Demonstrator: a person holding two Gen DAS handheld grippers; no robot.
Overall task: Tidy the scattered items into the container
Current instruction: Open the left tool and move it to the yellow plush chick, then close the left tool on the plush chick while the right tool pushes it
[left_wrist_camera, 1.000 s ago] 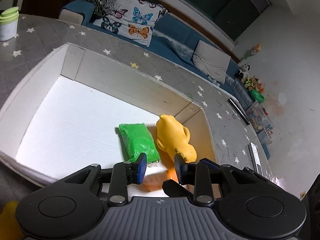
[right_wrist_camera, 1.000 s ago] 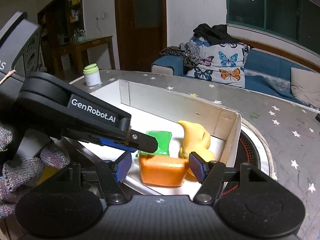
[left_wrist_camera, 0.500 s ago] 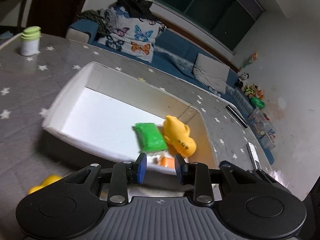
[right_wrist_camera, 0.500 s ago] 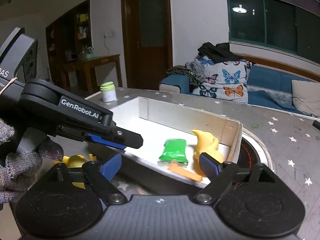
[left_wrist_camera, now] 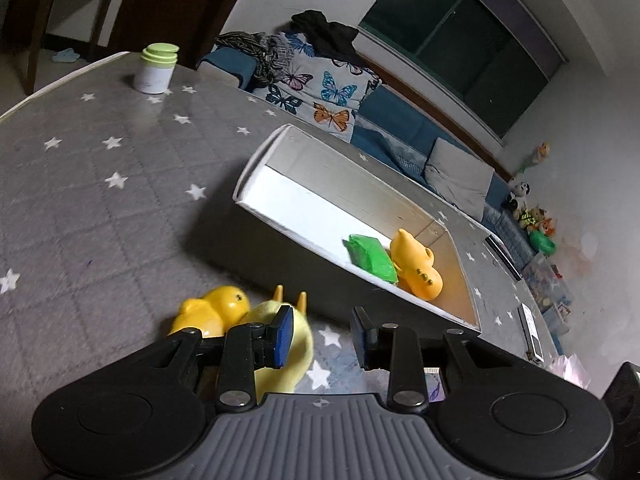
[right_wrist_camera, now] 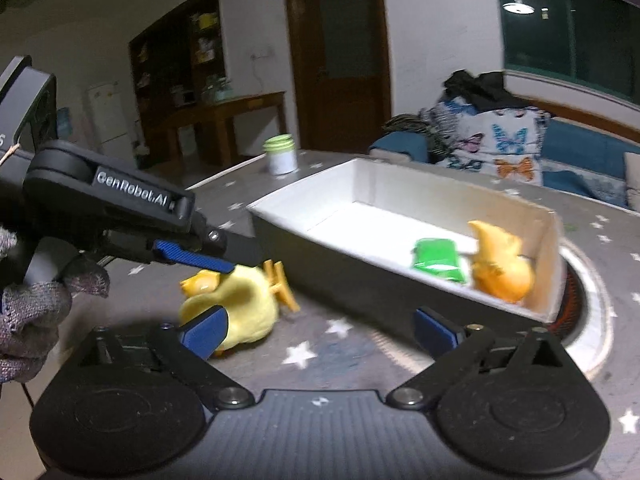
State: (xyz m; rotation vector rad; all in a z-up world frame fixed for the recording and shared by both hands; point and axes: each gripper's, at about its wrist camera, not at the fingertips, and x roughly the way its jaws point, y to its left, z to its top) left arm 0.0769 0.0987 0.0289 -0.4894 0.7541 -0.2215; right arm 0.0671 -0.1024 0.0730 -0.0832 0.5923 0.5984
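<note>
Left wrist view: left claw (left_wrist_camera: 322,334) at 6 o'clock, blue pads parted by a moderate gap, gripping nothing, poised over the grey star-patterned surface (left_wrist_camera: 100,208). Just past its left pad, at 7 o'clock, pale yellow rubber chicken (left_wrist_camera: 298,350) lying on the surface, touching a yellow duck toy (left_wrist_camera: 212,312). White box (left_wrist_camera: 276,216) at 3 o'clock, with green packet (left_wrist_camera: 370,258) and orange-yellow dolphin toy (left_wrist_camera: 416,264) side by side near its right end. Green-lidded jar (left_wrist_camera: 156,69) well apart at 11 o'clock.

Right wrist view, blurred: right claw (right_wrist_camera: 320,330) at 6 o'clock, spread wide, gripping nothing. Rubber chicken (right_wrist_camera: 248,304) at 8 o'clock beside its left pad, under the left claw's tip (right_wrist_camera: 192,256). Box (right_wrist_camera: 360,216) at 2 o'clock, green packet (right_wrist_camera: 438,260) and dolphin toy (right_wrist_camera: 500,268) inside at the right end. Jar (right_wrist_camera: 281,155) at 11 o'clock.
</note>
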